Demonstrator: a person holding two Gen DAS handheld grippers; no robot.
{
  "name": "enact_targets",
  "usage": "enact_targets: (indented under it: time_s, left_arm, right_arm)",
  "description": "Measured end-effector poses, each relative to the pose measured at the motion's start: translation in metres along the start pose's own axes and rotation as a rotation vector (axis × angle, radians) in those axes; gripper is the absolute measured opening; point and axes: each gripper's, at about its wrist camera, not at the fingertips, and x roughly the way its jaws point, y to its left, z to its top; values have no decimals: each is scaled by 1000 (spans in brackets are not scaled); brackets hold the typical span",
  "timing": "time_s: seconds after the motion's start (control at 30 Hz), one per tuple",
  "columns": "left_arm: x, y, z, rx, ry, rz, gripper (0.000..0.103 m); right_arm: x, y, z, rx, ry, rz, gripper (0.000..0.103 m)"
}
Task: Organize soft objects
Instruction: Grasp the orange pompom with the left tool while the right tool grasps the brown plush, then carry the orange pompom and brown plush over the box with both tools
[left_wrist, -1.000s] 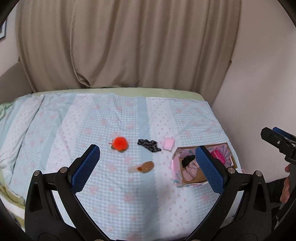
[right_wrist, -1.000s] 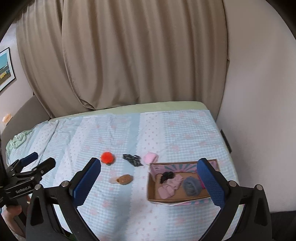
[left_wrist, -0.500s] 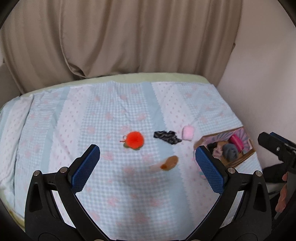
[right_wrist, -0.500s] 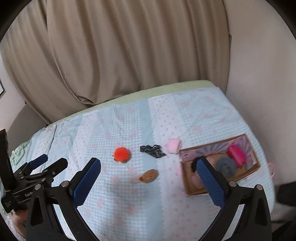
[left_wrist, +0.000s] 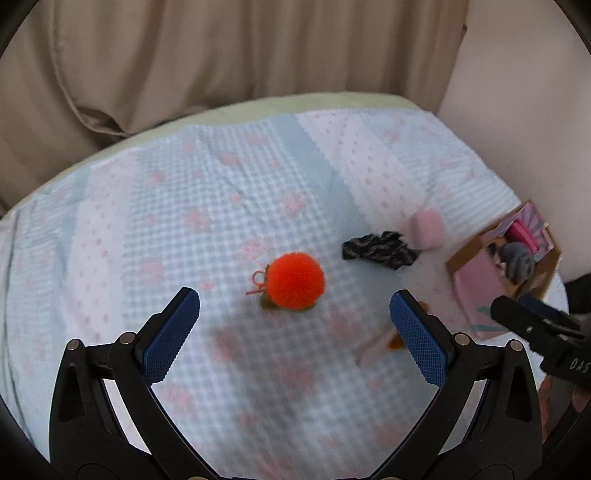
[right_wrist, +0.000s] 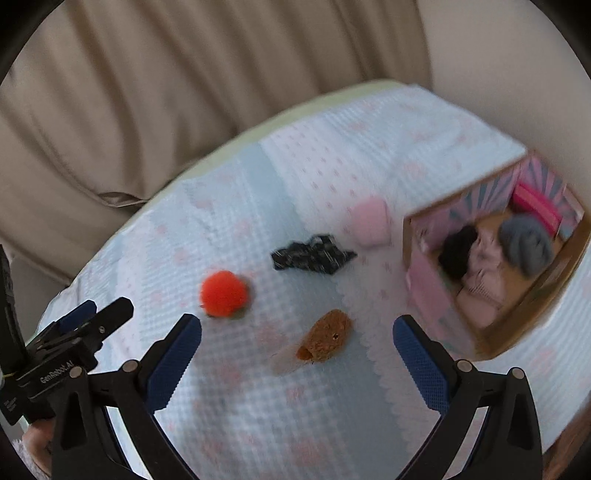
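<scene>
Your left gripper (left_wrist: 294, 319) hangs over the bedspread (left_wrist: 192, 206) with its jaws spread wide and nothing between them. The orange pom-pom (left_wrist: 294, 280) sits just ahead of the gap and centred on it, so in my judgement this is your line-up for a pick. The wide spread suits it, since the ball is plump and the pads need to pass either side without nudging it.

Your right gripper (right_wrist: 297, 349) is likewise spread and empty. The brown fuzzy piece (right_wrist: 327, 336) lies between and just ahead of its fingers, resting on the cloth with a pale strip trailing from its near end. That reads as a second target, one per hand.

The cardboard box (right_wrist: 546, 284) stands at the right-hand edge of the bed, open side up. It already holds a black piece, a grey ball, a pale pink cloth and a bright pink item, so it serves as the collection point.

Still loose on the bedspread are:
- the black patterned cloth (right_wrist: 312, 256), well clear of the box;
- the pink soft block (right_wrist: 370, 220), just beside the box's near wall.

Four items are therefore outstanding.

Both views are blurred, so I cannot confirm fine contact between the pom-pom's loop and the cloth.
</scene>
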Motion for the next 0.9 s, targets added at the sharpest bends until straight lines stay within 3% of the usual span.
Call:
enact_targets:
  time_s: [0.23, 0.4, 0.6, 0.73, 0.8, 0.9]
  left_arm:
    - [98, -1, -10, 76, 56, -39, 102]
    - [154, -6, -17, 147, 92, -20, 98]
    - [195, -3, -23, 160, 129, -38, 79]
    - [210, 1, -24, 155, 141, -46, 48]
    - [215, 3, -22, 151, 152, -42, 42]
    - [214, 4, -22, 149, 145, -35, 35]
  right_arm:
    - [81, -14, -23, 92, 53, -38, 103]
    - [121, -20, -37, 150, 84, -54, 88]
    - [147, -32, -45, 242, 97, -74, 70]
    - [149, -35, -48, 255, 82, -96, 60]
    - [148, -35, -49, 250, 83, -108, 48]
    - [146, -39, -49, 262, 84, -105, 42]
